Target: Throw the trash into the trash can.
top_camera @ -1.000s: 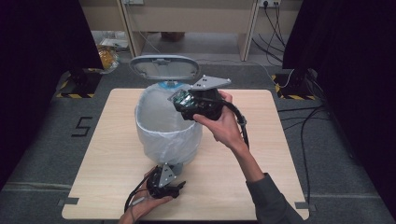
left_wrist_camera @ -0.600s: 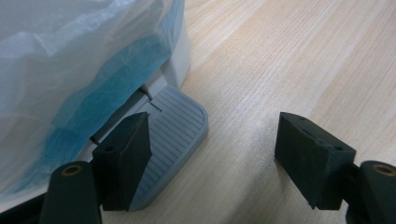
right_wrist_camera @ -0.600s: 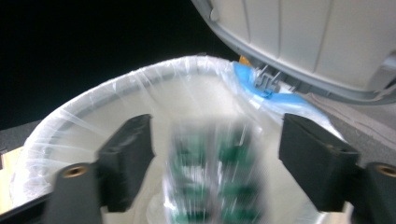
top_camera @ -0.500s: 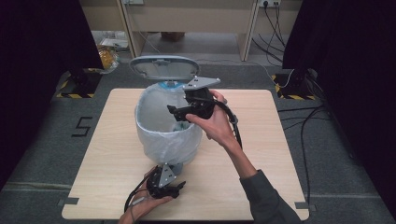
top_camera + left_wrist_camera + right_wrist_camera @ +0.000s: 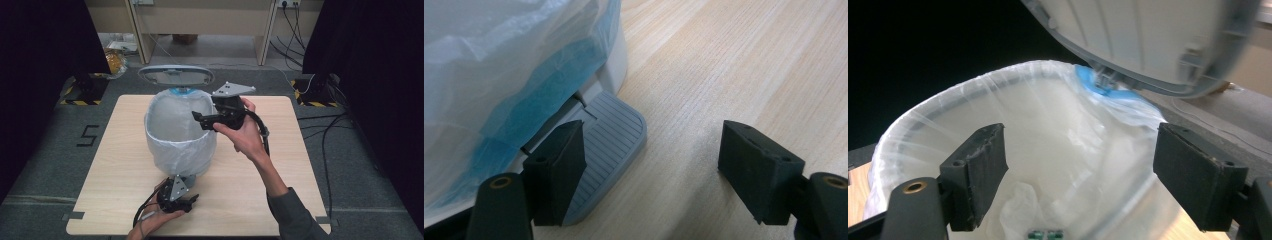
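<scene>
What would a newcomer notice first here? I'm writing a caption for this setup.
The white pedal bin lined with a translucent plastic bag stands mid-table, its grey lid raised. The right gripper hovers over its mouth, jaws open and empty. The left gripper, also open, rests one jaw on the grey ribbed foot pedal.

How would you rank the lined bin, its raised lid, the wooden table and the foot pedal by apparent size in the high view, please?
1. wooden table, by far.
2. lined bin.
3. raised lid, though it stands farther from the camera and tilted, so it may look smaller than it is.
4. foot pedal, barely showing.
</scene>
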`<state>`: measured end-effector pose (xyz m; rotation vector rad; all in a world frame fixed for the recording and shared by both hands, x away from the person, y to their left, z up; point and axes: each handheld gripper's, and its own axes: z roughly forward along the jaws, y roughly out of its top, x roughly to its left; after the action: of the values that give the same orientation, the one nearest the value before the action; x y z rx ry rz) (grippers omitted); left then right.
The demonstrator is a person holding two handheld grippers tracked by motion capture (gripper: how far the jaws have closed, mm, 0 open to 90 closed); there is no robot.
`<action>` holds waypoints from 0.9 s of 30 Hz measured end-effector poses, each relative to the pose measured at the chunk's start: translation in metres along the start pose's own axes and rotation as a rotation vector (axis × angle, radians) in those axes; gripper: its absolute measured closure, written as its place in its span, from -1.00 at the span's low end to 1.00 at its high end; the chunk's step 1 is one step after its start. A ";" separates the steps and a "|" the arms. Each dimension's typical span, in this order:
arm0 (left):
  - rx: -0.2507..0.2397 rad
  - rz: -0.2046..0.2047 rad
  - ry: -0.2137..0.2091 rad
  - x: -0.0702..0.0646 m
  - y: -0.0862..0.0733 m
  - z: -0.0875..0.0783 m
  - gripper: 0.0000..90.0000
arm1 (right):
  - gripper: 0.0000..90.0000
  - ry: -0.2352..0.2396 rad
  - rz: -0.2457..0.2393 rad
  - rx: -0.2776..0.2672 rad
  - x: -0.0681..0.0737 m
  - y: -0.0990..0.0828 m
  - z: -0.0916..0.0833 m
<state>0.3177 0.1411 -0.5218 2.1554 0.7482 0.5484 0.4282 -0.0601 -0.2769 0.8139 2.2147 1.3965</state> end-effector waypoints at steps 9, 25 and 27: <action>-0.001 0.001 0.003 0.000 0.000 0.000 -0.42 | -0.53 -0.046 0.014 -0.029 -0.013 -0.013 -0.034; -0.001 0.005 0.005 0.000 0.000 0.000 -0.42 | -0.56 -0.125 0.048 -0.034 -0.034 -0.054 -0.068; -0.001 0.004 0.005 0.000 0.000 0.000 -0.42 | -0.56 -0.142 0.058 -0.030 -0.037 -0.064 -0.074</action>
<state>0.3176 0.1410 -0.5219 2.1557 0.7461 0.5562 0.3943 -0.1556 -0.3027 0.9429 2.0731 1.3509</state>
